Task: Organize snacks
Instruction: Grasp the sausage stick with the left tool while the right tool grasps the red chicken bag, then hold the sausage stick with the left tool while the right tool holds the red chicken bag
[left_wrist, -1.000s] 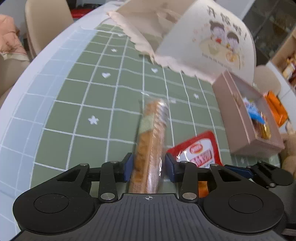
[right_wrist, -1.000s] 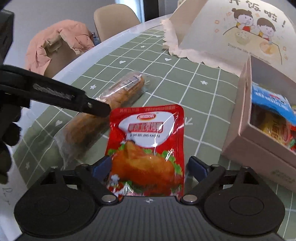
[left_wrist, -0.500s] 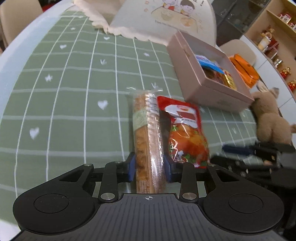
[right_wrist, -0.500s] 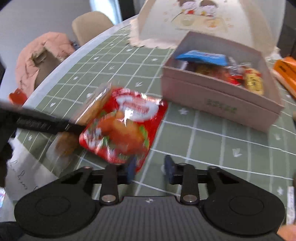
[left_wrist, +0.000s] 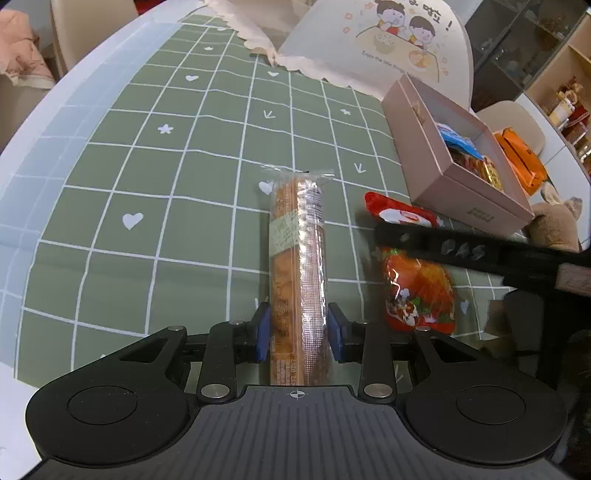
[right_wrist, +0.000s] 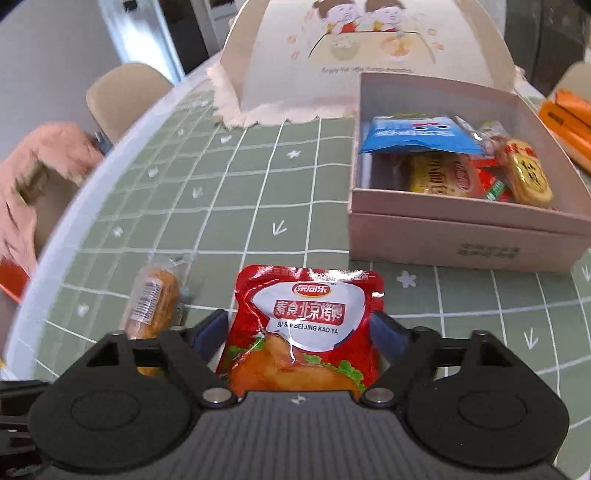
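Snacks on the green-checked desk (left_wrist: 147, 184): biscuit sleeve (left_wrist: 297, 266) clamped in left hand-held gripper (left_wrist: 298, 328); red pouch (right_wrist: 301, 328) between right hand-held gripper (right_wrist: 299, 332) jaws, just opened (contact unclear), near pink box (right_wrist: 461, 240).

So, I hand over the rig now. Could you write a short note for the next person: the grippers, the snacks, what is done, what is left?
Left gripper: fingers have just been closing and now press the biscuit pack from both sides.
Right gripper: fingers have just been opening; they stand open around the red pouch, no grip.
Box: open, beyond the pouch on the table.
Done: several snacks are in the box.
Left: biscuit pack and red pouch are outside it; both probably go in next.
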